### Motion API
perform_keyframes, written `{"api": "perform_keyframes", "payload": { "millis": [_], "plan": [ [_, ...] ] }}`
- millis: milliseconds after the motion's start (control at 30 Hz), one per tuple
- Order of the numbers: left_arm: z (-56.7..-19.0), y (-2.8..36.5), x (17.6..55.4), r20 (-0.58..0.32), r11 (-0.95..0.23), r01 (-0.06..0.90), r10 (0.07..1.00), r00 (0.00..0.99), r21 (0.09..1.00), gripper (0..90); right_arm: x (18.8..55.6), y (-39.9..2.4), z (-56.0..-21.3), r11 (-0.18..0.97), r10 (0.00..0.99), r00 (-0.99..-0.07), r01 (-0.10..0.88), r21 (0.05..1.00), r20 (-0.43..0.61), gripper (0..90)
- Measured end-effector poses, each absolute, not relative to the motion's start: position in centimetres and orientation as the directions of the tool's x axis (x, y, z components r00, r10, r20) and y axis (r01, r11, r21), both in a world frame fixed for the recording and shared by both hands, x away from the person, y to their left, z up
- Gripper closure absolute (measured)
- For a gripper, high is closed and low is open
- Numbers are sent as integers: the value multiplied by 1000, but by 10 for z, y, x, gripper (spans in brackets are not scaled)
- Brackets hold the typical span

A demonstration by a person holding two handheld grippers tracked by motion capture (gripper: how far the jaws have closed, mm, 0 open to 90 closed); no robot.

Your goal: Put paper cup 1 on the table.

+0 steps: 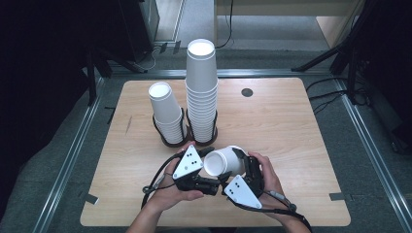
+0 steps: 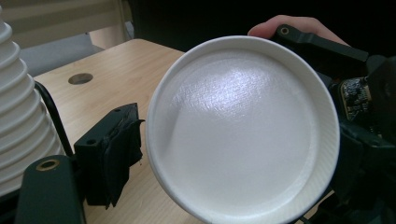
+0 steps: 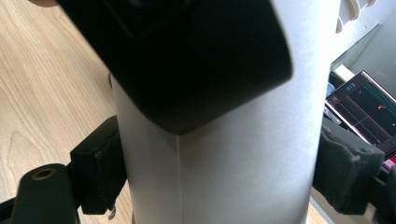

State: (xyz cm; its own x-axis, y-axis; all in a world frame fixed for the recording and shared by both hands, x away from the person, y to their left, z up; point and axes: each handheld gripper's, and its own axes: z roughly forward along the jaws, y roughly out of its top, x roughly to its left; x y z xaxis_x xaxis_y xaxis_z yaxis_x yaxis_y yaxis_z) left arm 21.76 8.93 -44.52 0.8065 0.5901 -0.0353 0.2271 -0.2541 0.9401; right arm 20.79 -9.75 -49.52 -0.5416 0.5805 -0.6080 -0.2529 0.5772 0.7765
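A white paper cup (image 1: pixel 221 162) lies on its side in the air above the table's front middle. My right gripper (image 1: pixel 239 165) is shut on its wall; in the right gripper view both pads press the cup (image 3: pixel 233 177) from left and right of the right gripper (image 3: pixel 223 168). My left gripper (image 1: pixel 208 167) is at the cup's round end. In the left gripper view that end of the cup (image 2: pixel 243 126) faces the camera. One pad (image 2: pixel 112 149) stands right beside its rim, and the other is hidden behind it.
Two stacks of white paper cups stand in black holders behind the hands: a short one (image 1: pixel 166 109) and a tall one (image 1: pixel 201 87). The wooden table (image 1: pixel 291 136) has a dark round hole (image 1: pixel 247 92) at the back right.
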Motion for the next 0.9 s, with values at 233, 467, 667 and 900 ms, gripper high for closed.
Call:
{"api": "perform_keyframes", "payload": {
  "millis": [233,467,667,900],
  "plan": [
    [-444,86,216,-13,-284,233,609,793,930,198,208,-96,-496,592,576,-532,-252,766,-620,158],
    [-441,86,215,-9,-292,238,614,789,926,206,207,-96,-496,586,580,-532,-253,770,-617,156],
    [-441,86,215,-2,-296,227,606,796,928,224,208,-96,-496,572,587,-544,-245,783,-599,129],
    [-443,87,217,-5,-294,229,605,797,928,230,207,-96,-497,584,592,-544,-220,781,-595,0]
  ]
}}
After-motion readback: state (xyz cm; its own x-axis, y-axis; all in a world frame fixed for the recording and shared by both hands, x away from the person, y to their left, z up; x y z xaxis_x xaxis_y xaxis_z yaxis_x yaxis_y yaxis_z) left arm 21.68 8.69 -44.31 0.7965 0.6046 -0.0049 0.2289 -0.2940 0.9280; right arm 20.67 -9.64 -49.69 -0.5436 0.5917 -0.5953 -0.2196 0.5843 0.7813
